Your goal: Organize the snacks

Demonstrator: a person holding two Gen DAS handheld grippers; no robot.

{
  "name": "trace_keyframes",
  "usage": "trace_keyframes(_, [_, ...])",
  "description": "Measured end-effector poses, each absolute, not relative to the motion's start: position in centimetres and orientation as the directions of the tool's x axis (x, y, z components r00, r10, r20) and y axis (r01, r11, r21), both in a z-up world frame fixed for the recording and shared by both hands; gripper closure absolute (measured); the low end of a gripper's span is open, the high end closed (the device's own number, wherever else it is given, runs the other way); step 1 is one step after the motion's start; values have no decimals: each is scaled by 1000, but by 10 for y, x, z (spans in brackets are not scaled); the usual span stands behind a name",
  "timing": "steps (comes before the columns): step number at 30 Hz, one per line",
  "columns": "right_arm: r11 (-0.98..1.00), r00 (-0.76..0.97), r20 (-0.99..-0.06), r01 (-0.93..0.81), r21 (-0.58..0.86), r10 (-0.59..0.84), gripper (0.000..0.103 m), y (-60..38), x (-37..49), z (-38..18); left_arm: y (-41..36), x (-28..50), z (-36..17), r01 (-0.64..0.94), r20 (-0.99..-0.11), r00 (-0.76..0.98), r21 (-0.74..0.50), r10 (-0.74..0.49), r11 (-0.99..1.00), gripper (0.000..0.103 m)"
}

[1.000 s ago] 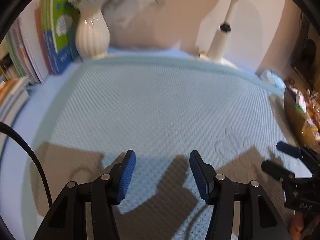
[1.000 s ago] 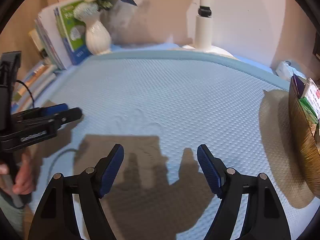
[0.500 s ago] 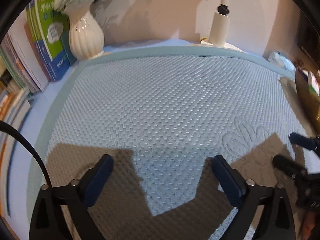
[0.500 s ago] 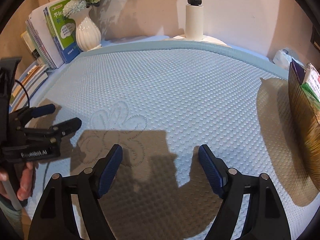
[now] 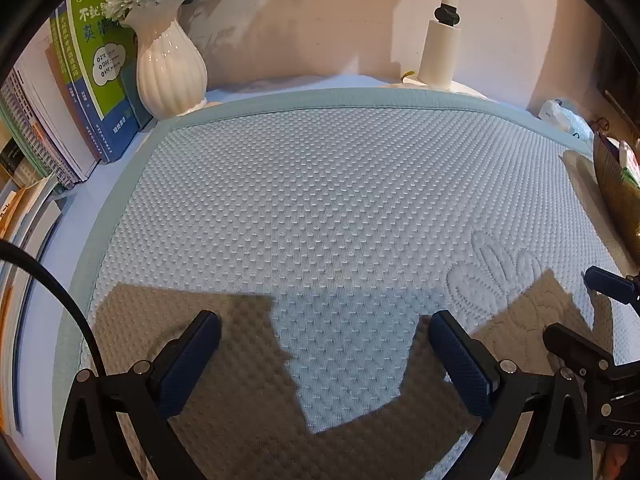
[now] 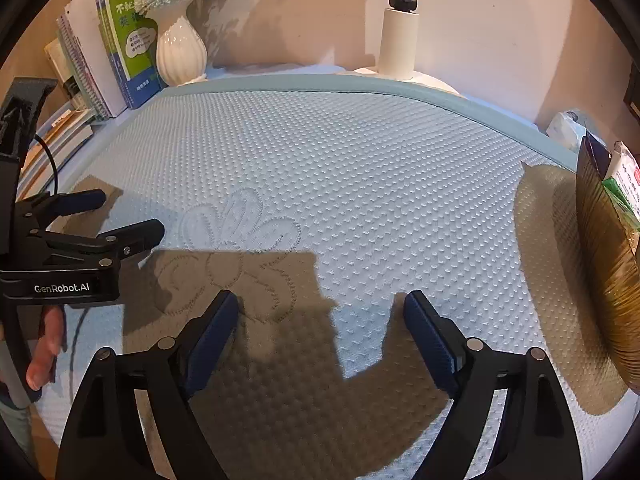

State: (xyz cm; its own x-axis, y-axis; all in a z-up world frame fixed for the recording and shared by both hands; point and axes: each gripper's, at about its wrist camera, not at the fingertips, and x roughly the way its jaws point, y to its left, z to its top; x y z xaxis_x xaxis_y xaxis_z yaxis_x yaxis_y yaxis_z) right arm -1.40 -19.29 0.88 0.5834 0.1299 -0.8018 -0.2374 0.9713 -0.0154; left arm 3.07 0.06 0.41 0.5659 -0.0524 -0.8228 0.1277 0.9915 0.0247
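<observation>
A golden-brown basket (image 6: 608, 272) with snack packets (image 6: 624, 184) standing in it sits at the right edge of the light blue textured mat (image 6: 360, 168); the left wrist view shows the basket (image 5: 612, 184) far right. My left gripper (image 5: 324, 344) hovers wide open over the mat's near left part with nothing between its fingers. In the right wrist view the left gripper (image 6: 128, 216) shows at the left, a hand below it. My right gripper (image 6: 320, 320) hangs over the near middle of the mat, its jaws opening and holding nothing; its fingertips (image 5: 608, 284) show at the right of the left wrist view.
A white ribbed vase (image 5: 170, 68) with flowers and a row of upright books (image 5: 100, 72) stand at the back left. A white lamp post (image 6: 398, 40) on a round base stands at the back. A small white bag (image 6: 564, 128) lies at the back right.
My left gripper's jaws have spread from half open to wide. The right gripper's jaws have widened a little. Both views have tipped slightly, showing more of the back wall.
</observation>
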Motion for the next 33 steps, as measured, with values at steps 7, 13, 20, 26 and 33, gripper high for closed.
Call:
trace_keyframes(7, [973, 584, -803, -231, -23, 120, 16, -192, -12, 8, 1, 30, 4, 129, -822, 567, 24, -54, 991, 0])
trace_keyframes(13, [973, 583, -804, -231, -22, 120, 16, -190, -11, 8, 1, 32, 4, 126, -825, 562, 22, -53, 992, 0])
trace_keyframes(20, [973, 581, -805, -232, -22, 121, 14, -191, -9, 7, 1, 34, 4, 121, -826, 562, 20, -52, 992, 0])
trace_keyframes(26, [974, 586, -802, -226, -24, 116, 14, -193, -9, 7, 0, 33, 4, 121, -826, 562, 21, -51, 992, 0])
trace_keyframes(33, [982, 606, -789, -189, -21, 100, 14, -200, -11, 9, 0, 33, 3, 120, -826, 562, 21, -50, 993, 0])
